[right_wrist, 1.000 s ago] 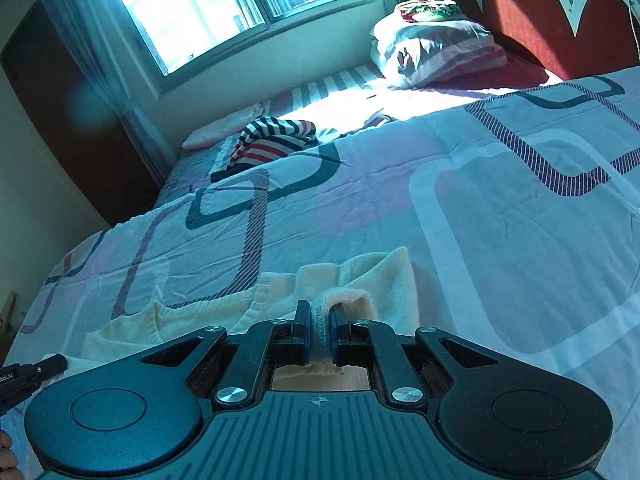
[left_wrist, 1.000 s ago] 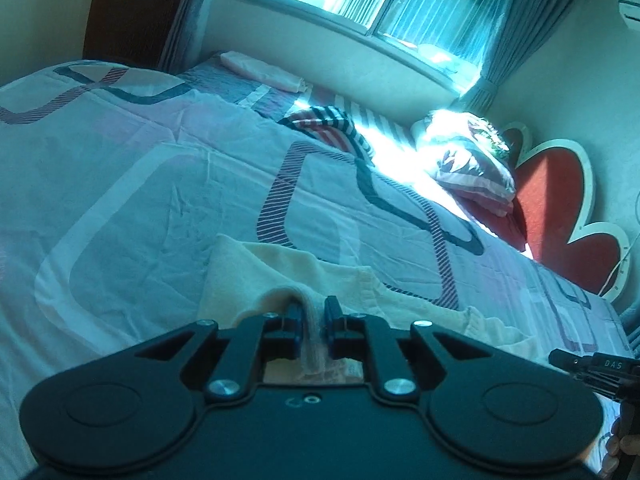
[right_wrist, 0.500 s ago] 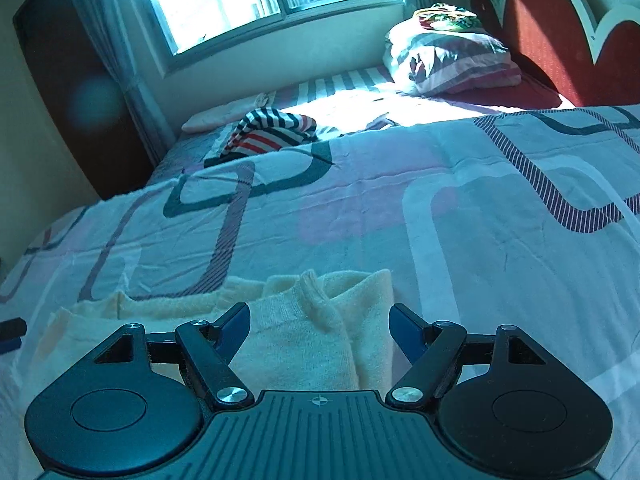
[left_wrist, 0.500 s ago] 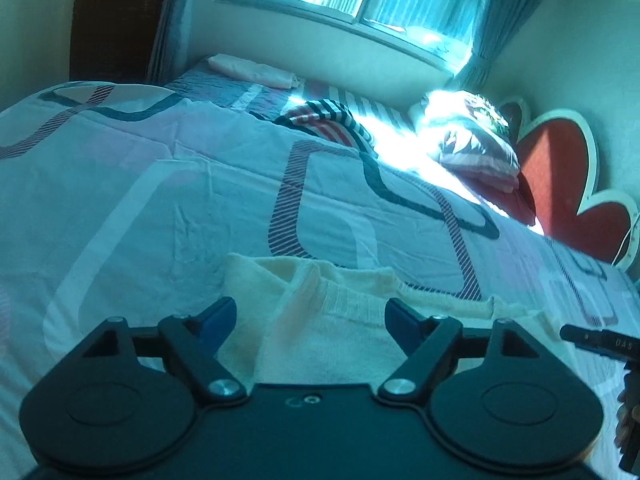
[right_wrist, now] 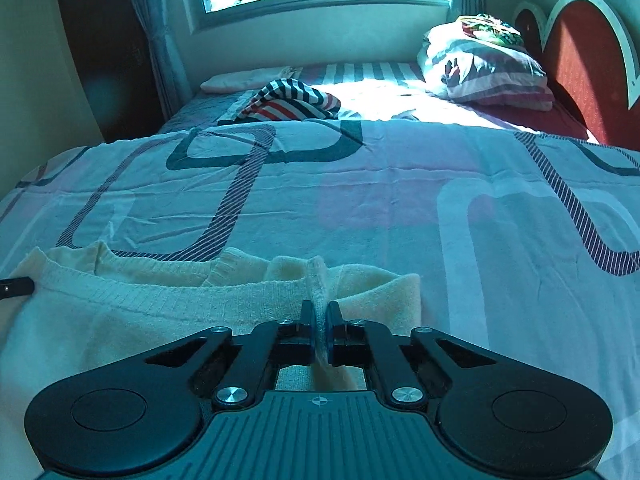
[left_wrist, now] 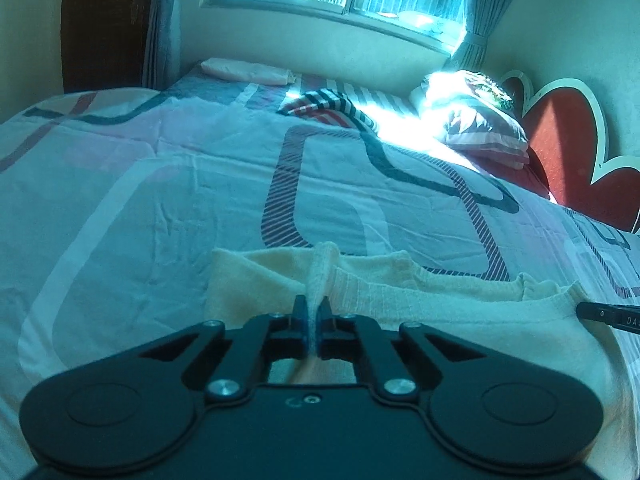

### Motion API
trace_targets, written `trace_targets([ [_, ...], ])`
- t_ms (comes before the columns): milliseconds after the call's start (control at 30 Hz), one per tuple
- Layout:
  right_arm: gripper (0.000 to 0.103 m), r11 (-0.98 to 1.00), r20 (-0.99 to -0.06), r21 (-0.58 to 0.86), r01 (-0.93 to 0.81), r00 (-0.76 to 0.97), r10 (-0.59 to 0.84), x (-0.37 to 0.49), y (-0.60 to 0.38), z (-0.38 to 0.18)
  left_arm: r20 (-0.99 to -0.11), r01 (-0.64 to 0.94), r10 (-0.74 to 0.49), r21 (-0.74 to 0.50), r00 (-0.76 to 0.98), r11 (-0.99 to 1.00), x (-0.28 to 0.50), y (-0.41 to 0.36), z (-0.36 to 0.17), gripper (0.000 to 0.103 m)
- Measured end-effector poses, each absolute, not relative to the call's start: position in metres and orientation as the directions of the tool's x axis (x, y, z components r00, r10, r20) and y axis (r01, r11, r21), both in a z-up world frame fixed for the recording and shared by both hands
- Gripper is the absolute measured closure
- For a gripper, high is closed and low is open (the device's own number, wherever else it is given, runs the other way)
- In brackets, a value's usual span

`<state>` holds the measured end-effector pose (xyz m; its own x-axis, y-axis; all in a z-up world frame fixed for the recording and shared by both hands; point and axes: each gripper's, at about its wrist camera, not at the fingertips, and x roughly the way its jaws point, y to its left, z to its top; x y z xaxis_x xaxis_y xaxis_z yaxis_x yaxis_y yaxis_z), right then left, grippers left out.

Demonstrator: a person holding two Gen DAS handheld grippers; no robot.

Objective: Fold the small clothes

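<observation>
Nearest, left gripper [left_wrist: 313, 322] and right gripper [right_wrist: 320, 330] pinched tight on ridges of cream knit [left_wrist: 420, 300], lying near on the bed [left_wrist: 200, 184]. Soft, light, stretchy; best gripped at edges. Farther off, striped garment [right_wrist: 292, 100].

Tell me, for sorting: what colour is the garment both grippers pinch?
Cream sweater, clearest in the right wrist view.

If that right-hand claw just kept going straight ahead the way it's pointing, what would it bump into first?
The right gripper is already shut on a raised pleat of the cream knit top. Straight ahead lies more of that top, then the patterned bedspread; depth is hard to judge.
</observation>
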<state>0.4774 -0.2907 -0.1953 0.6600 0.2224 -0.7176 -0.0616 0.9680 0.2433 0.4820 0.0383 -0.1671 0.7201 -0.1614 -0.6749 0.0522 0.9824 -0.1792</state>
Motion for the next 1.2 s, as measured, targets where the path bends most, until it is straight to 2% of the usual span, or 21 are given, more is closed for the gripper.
trace_targets([
  [167, 0.100, 0.973, -0.662, 0.224, -0.047, 0.726, 0.188, 0.476, -0.296, -0.182, -0.602, 0.028, -0.155, -0.215, 0.784, 0.976, 0.482, 0.042, -0.151, 0.100],
  [300, 0.100, 0.983, -0.746, 0.182, -0.011, 0.650, 0.146, 0.489, -0.293, -0.210, -0.669, -0.023, -0.107, -0.183, 0.736, 0.983, 0.496, 0.042, -0.173, 0.100],
  [333, 0.100, 0.983, -0.742, 0.186, -0.007, 0.655, 0.145, 0.488, -0.293, -0.214, -0.693, -0.025, -0.101, -0.170, 0.714, 0.985, 0.498, 0.041, -0.180, 0.100],
  [433, 0.099, 0.984, -0.737, 0.178, 0.004, 0.663, 0.131, 0.487, -0.294, -0.209, -0.693, -0.012, -0.071, -0.113, 0.718, 0.993, 0.492, 0.038, -0.183, 0.092],
  [467, 0.095, 0.984, -0.731, 0.178, 0.009, 0.670, 0.126, 0.485, -0.296, -0.206, -0.697, -0.007, -0.076, -0.115, 0.713, 0.993, 0.491, 0.039, -0.180, 0.090],
  [500, 0.083, 0.984, -0.721, 0.174, 0.020, 0.683, 0.114, 0.482, -0.299, -0.202, -0.696, -0.010, -0.068, -0.108, 0.715, 0.994, 0.489, 0.040, -0.177, 0.082],
  [533, 0.075, 0.985, -0.710, 0.170, 0.033, 0.697, 0.099, 0.479, -0.301, -0.198, -0.692, -0.016, -0.055, -0.096, 0.720, 0.995, 0.486, 0.041, -0.174, 0.078],
  [567, 0.056, 0.984, -0.697, 0.173, 0.041, 0.711, 0.093, 0.475, -0.303, -0.193, -0.686, -0.025, -0.042, -0.087, 0.727, 0.996, 0.482, 0.042, -0.170, 0.076],
  [600, 0.049, 0.983, -0.683, 0.178, 0.041, 0.725, 0.093, 0.471, -0.305, -0.188, -0.680, -0.031, -0.038, -0.088, 0.732, 0.996, 0.479, 0.044, -0.166, 0.071],
  [633, 0.049, 0.983, -0.675, 0.180, 0.034, 0.731, 0.098, 0.466, -0.304, -0.183, -0.673, -0.033, -0.042, -0.099, 0.738, 0.995, 0.474, 0.046, -0.162, 0.067],
  [800, 0.049, 0.976, -0.658, 0.217, -0.031, 0.734, 0.169, 0.452, -0.287, -0.164, -0.640, 0.026, -0.107, -0.134, 0.761, 0.991, 0.453, 0.034, -0.144, 0.064],
  [933, 0.049, 0.967, -0.659, 0.227, -0.118, 0.713, 0.242, 0.445, -0.253, -0.160, -0.639, 0.133, -0.183, -0.126, 0.747, 0.983, 0.443, 0.003, -0.141, 0.054],
  [1067, 0.049, 0.960, -0.677, 0.217, -0.176, 0.681, 0.278, 0.444, -0.218, -0.173, -0.672, 0.174, -0.225, -0.144, 0.705, 0.974, 0.448, -0.019, -0.158, 0.053],
  [1200, 0.049, 0.971, -0.720, 0.165, -0.171, 0.652, 0.237, 0.446, -0.214, -0.195, -0.713, 0.122, -0.205, -0.167, 0.671, 0.978, 0.459, -0.008, -0.180, 0.055],
])
